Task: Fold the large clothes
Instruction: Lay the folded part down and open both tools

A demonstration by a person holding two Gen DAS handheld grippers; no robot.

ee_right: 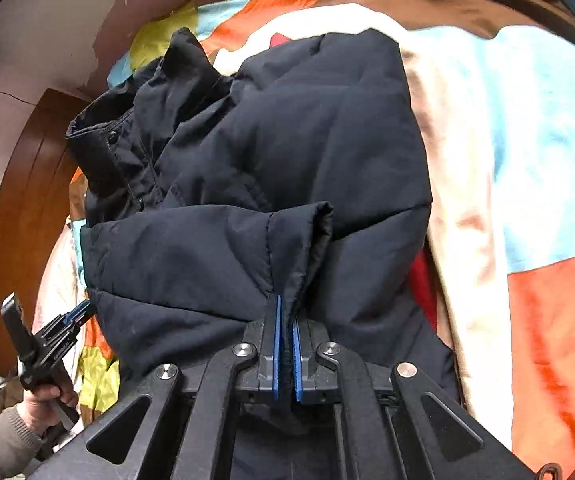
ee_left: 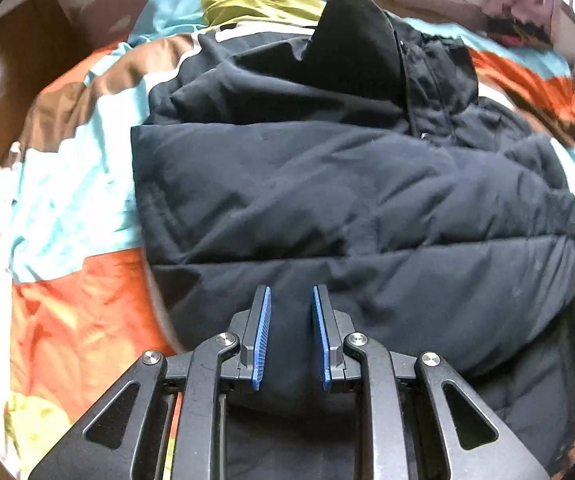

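Bulky dark jacket (ee_left: 327,200) covering mid-bed, open colourful bedspread (ee_left: 79,200) at its left, wooden headboard (ee_right: 35,208) behind

Wall (ee_right: 67,20): pale, paint peeling in patches | Headboard (ee_right: 27,220): brown wood, curved, against wall | Bedspread (ee_right: 527,140): orange, turquoise, white, brown, yellow-green blocks, rumpled | Light: soft, even, sheen on the wood

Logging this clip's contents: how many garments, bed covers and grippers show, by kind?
Dark padded jacket: 1
Multicoloured bed cover: 1
Grippers: 2, left gripper open over the jacket, right gripper shut on its cuff
Total: 4
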